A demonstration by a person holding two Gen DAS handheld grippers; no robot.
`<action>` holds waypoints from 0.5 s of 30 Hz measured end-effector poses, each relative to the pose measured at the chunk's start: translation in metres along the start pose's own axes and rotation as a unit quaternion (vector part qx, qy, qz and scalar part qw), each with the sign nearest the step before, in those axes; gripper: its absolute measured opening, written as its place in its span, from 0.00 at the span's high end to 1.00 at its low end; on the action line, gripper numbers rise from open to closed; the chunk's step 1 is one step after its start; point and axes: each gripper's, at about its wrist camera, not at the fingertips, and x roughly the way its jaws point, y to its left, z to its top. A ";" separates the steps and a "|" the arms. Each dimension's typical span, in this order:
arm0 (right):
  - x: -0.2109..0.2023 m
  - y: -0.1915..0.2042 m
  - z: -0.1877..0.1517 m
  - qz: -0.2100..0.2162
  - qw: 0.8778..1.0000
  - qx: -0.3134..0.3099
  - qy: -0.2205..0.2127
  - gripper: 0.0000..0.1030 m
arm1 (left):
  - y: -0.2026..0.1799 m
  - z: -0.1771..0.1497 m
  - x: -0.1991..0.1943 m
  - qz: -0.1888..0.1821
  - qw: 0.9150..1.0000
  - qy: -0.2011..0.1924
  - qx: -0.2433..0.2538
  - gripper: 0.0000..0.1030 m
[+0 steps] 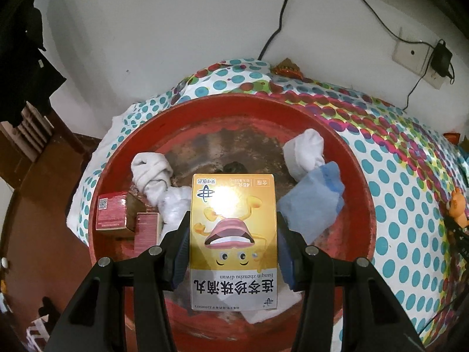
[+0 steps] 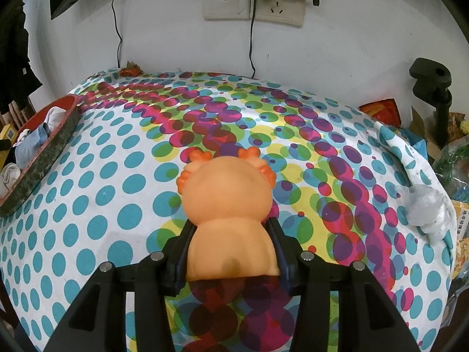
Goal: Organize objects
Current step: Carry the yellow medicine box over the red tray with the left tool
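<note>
The left gripper (image 1: 233,245) clamps a yellow medicine box (image 1: 233,234) over the red basin (image 1: 359,182) — presumably to drop it among the red boxes (image 1: 112,211) at nine o'clock; the right gripper (image 2: 231,252) pinches an orange toy (image 2: 227,202) above the dotted table (image 2: 88,205), the basin at ten o'clock.

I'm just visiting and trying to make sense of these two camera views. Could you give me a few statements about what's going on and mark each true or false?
1. The left gripper holds a yellow medicine box over the red tray. True.
2. The right gripper is empty. False: it is shut on an orange toy figure.
3. Two small red boxes already lie in the tray. True.
4. The tablecloth is plain white. False: it is covered in coloured dots.
5. The tray holds no cloth items. False: white socks and a blue sock lie in it.
</note>
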 end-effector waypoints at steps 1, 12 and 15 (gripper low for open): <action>0.000 0.000 0.000 0.000 1.000 0.000 0.000 0.53 | 0.003 0.001 0.000 0.000 1.000 -0.001 -0.001 0.54; 0.000 0.000 0.001 0.000 1.000 0.000 0.000 0.53 | 0.035 0.012 0.009 0.005 1.000 -0.003 -0.023 0.54; 0.000 0.000 0.001 -0.001 1.000 0.000 0.000 0.52 | 0.043 0.021 0.013 0.001 0.999 -0.003 -0.033 0.54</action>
